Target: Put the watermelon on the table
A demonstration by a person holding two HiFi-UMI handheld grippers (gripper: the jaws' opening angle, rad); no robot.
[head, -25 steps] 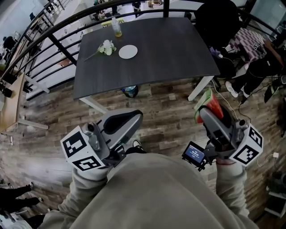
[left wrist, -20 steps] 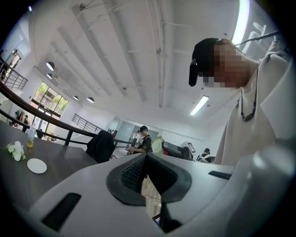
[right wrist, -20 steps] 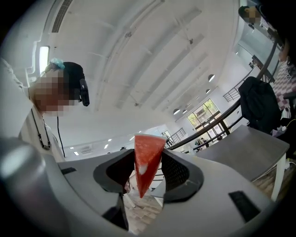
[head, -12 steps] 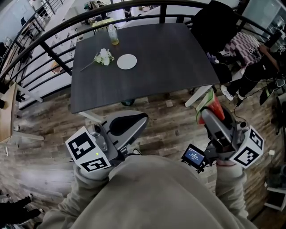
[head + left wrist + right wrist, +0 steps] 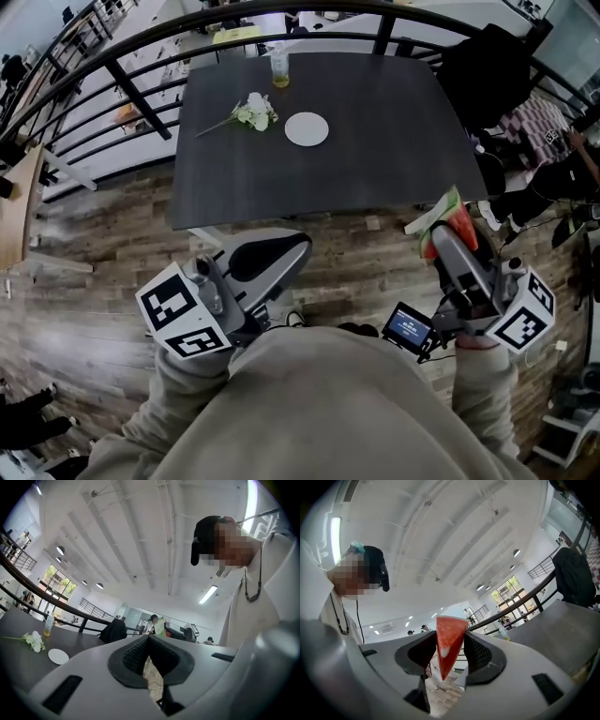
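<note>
Item under inspection: one watermelon (image 5: 449, 639) wedge, red flesh, green rind visible in the head view. It is held off the table, over the wooden floor (image 5: 112, 272) just short of the table's near right corner.

Orientation: the long axis runs along the jaws. The broad rind end leads, away from the person and toward the table. The pointed tip sits back between the jaws, toward the gripper body.

Right gripper (image 5: 448, 242): jaws closed onto the two flat faces of the wedge, with the rind end projecting beyond the jaw tips.

Left gripper (image 5: 148, 641): jaws brought together at the tips, with nothing between them. It is held low at the person's left, also short of the table edge.

Table (image 5: 375, 169): dark top. Toward its far side lie a white plate (image 5: 307, 128), a sprig of white flowers (image 5: 251, 111) just beside it, and a bottle (image 5: 279, 67) of yellowish liquid near the far edge.

Surroundings: a black railing (image 5: 141, 103) curves behind the table. A dark garment (image 5: 487, 61) hangs past the far right corner.
</note>
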